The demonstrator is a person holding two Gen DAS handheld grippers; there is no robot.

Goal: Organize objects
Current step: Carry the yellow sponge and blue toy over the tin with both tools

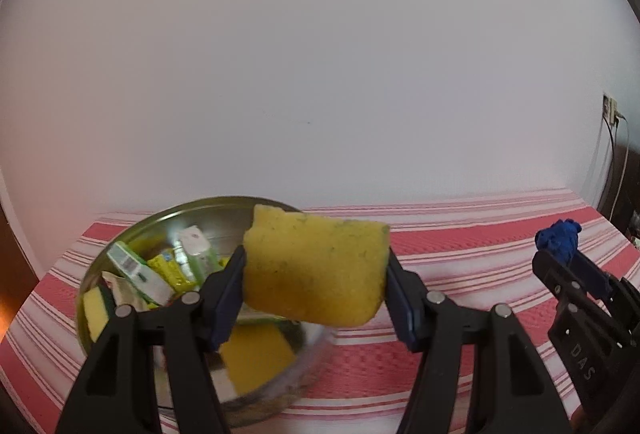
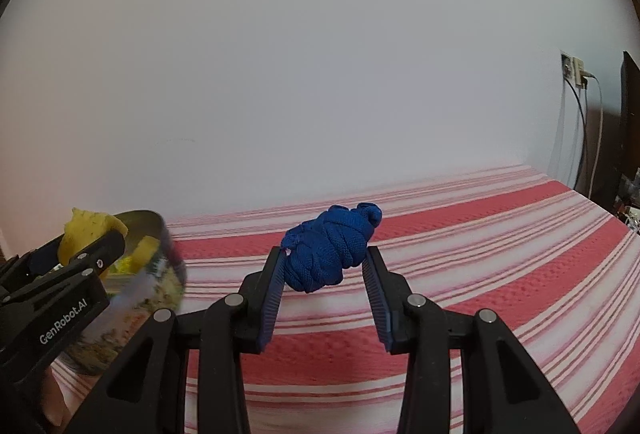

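Left wrist view: your left gripper (image 1: 316, 284) clamps a worn yellow rectangular sponge (image 1: 316, 266), long axis crosswise, directly above the round steel bowl (image 1: 132, 234); your right gripper (image 2: 325, 286) pinches a knotted blue fabric bundle (image 2: 330, 246), farther off.

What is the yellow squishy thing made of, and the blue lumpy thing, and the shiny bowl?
Sponge: looks like soft yellow foam, pitted and dented by the fingers.
Blue bundle: seems woven cord or fabric, matte, with a knit weave.
Bowl: probably polished metal; it mirrors its contents.

1. The left gripper (image 1: 316, 274) has black plastic arms, dark blue ribbed finger pads (image 1: 228, 298), silver round screws and white "GenRobot.AI" lettering on its side.
2. The right gripper (image 2: 325, 286) has the same build, and its side carries "DAS".
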